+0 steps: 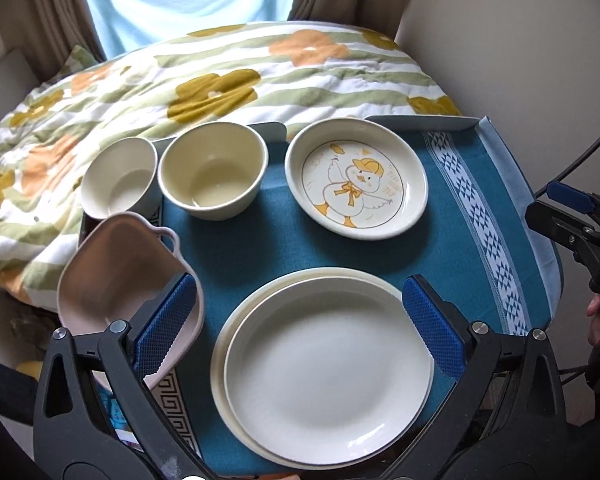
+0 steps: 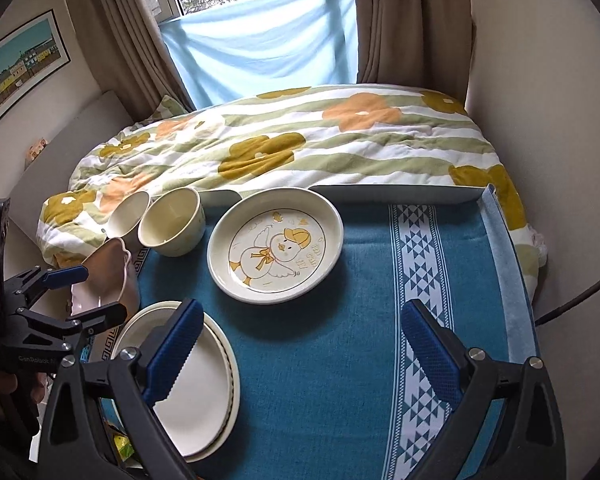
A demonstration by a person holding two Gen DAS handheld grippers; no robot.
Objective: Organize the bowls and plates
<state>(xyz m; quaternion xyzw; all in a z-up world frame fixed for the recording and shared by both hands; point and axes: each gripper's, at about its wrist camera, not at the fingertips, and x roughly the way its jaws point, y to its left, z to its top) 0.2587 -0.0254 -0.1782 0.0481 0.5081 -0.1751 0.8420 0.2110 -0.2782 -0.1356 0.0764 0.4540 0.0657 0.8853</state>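
Both the left gripper [image 1: 300, 320] and right gripper [image 2: 304, 344] gape wide, holding nothing, above the stacked white plates [image 1: 328, 392] beside the duck plate [image 1: 358, 178].

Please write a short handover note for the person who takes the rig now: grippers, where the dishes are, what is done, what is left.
Left hand-held gripper: open, empty, above the two stacked white plates.
Right hand-held gripper: open, empty, over the blue cloth.
Duck plate: alone at the back centre.
Two cream bowls: side by side at the back left, not nested.
Pink dish: tilted at the left edge.
Done: white plates stacked.
Left, probably: the bowls, the duck plate and the pink dish.
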